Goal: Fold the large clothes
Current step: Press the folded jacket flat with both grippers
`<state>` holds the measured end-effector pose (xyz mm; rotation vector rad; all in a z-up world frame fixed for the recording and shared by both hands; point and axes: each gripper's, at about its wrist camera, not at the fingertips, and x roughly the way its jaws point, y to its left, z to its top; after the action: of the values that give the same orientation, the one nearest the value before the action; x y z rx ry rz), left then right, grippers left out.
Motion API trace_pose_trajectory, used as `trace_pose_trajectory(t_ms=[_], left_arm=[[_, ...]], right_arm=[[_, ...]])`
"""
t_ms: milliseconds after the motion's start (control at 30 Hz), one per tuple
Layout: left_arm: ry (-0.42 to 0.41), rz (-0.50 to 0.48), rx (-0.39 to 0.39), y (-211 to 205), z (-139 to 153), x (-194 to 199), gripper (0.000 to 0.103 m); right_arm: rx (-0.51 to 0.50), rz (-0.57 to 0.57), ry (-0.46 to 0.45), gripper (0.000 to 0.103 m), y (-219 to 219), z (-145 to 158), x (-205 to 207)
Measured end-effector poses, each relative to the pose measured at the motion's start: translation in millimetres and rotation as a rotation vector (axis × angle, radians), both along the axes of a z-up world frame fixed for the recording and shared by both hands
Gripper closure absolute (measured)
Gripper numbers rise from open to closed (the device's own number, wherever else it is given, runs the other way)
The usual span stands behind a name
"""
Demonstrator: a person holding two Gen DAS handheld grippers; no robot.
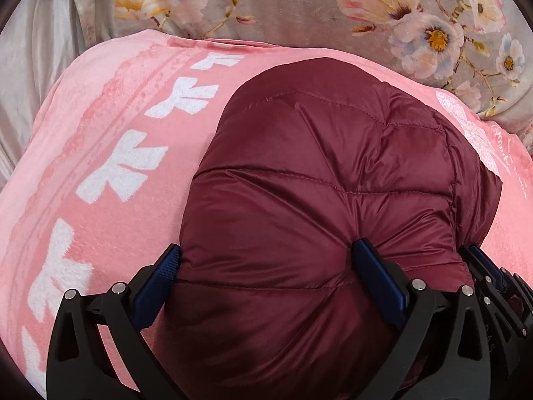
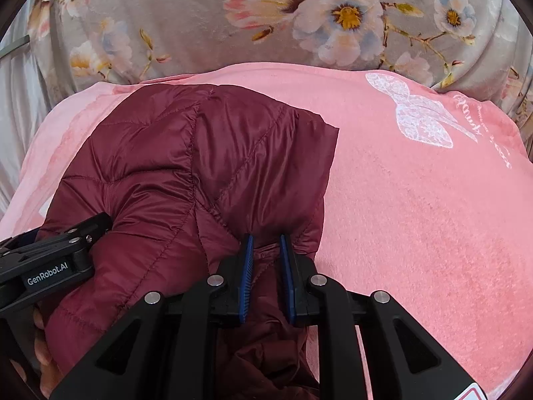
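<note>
While the maroon quilted jacket [image 1: 316, 180] lies bundled on the pink blanket [image 1: 110, 166], both grippers are engaged at its near edge. That blanket covers a bed, with a grey floral cover [image 2: 206, 20] along the far edge and pale fabric at the far left corner. The jacket sits toward the near side of the blanket, well short of the white bow print [image 2: 419, 116] near the far right corner.

Left gripper [image 1: 266, 270]: jaws spread wide, one blue pad on either side of a thick puffed fold. The padding bulges between them and both pads appear to press into it, so this is judged a broad clamp over several layers, not a loose hover. Such a wide span suits bulky fill that would slip from a narrow pinch.

Right gripper [image 2: 266, 260]: jaws drawn close together, with a thin gathered edge of the jacket pinched between the pads. The narrow hold suggests a seam or hem is held there. In the right wrist view the left gripper [image 2: 96, 223] shows at the left, beside the same bundle.

Assessment: the garment is already partly doubled over; holding two points along one edge would let the person carry that edge across evenly. Slippery shell fabric and trapped air are the main risks to a neat fold.
</note>
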<state>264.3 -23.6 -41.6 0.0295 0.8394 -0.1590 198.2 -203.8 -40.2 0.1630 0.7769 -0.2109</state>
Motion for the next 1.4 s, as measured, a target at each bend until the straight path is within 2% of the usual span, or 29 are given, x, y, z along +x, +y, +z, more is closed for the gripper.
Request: trace_pose_trajectory(t_ms=[667,1400], left_arm=[[-0.069,0.01,0.04,-6.7,-7.9,-6.2,0.005],[-0.079,0.01,0.04,-4.6,-9.1,-7.9,0.005]], right_arm=[[0.0,-0.002,0.001,0.088,0.6,0.4,-0.3],[-0.009,-0.007,0.004,0.084,-0.7,5.8,0.5]])
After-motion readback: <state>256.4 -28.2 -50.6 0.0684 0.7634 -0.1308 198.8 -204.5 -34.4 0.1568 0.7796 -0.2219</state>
